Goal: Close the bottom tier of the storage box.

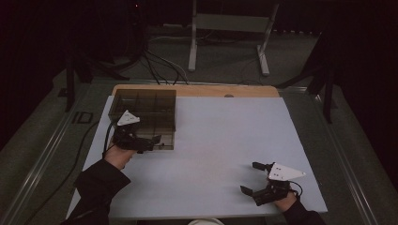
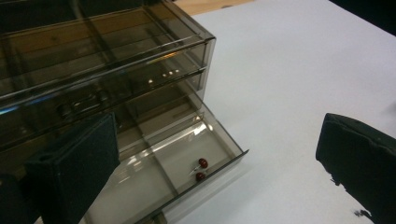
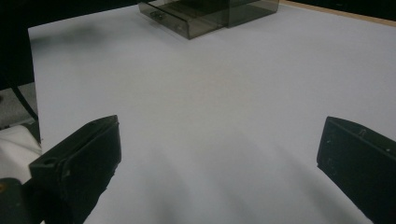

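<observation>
Left claw (image 1: 152, 140): jaws spread, holding nothing, positioned at the front of the smoked plastic drawer box (image 1: 143, 110) on the bench's (image 1: 225, 140) far left area; bottom drawer (image 2: 187, 172) pulled out, divided into compartments; two small red beads (image 2: 201, 169) lie together in the drawer's front right compartment, as the left gripper view shows it; right claw (image 1: 251, 178): jaws spread wide, holding nothing, low over bare bench surface near the right front corner, well apart from the box.

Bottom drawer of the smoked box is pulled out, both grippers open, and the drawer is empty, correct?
Not empty: the left gripper view shows two small red beads lying in the open bottom drawer. The rest holds: left gripper and right gripper both open.
</observation>
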